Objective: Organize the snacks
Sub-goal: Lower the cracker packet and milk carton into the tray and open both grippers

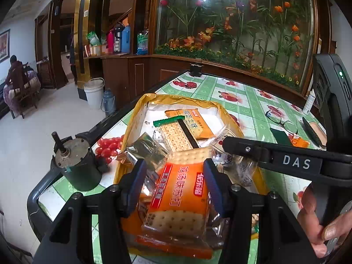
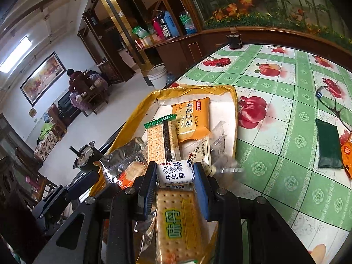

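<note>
My left gripper is shut on an orange cracker packet, held tilted over the near end of a yellow-rimmed tray. My right gripper is shut on a small white nougat candy above the same tray. One of the right gripper's fingers reaches in from the right, just past the orange packet. In the tray lie an orange cheese-biscuit packet, a green-topped cracker packet, a cracker packet with green print and several clear wrappers.
On the green fruit-print tablecloth right of the tray lie a dark green packet, a small orange packet and glasses. Left of the tray are cherry tomatoes and a metal motor at the table's edge.
</note>
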Tool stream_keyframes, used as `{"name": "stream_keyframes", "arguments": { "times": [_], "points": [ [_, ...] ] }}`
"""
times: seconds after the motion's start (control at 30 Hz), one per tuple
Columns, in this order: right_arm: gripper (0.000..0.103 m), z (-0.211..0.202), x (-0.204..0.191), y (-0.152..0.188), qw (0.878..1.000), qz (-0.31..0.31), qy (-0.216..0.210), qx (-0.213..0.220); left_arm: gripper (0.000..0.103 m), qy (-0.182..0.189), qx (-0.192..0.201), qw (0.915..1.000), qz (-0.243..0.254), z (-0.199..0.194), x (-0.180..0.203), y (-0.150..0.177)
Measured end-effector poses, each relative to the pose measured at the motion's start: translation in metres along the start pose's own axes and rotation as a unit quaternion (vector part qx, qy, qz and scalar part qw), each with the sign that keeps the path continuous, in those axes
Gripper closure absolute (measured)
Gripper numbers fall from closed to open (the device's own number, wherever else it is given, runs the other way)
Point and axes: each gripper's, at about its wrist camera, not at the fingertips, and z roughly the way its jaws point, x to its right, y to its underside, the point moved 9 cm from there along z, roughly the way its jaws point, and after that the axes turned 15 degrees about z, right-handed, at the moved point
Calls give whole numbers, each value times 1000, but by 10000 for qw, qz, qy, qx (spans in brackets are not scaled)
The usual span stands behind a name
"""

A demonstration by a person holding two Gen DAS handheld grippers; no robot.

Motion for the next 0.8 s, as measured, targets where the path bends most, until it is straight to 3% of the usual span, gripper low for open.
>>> {"name": "stream_keyframes", "arguments": {
  "times": [0.17,0.43,0.8],
  "points": [
    [66,14,3,-2,9999,87,34,-107,50,-55,-68,10000,-38,13,-3,0],
    [66,24,8,0,9996,167,19,-242,50,166,-212,9996,-85,21,-1,4],
    [64,25,12,6,9984,337,-278,-352,41,314,-220,9991,-159,21,1,7]
  ]
}}
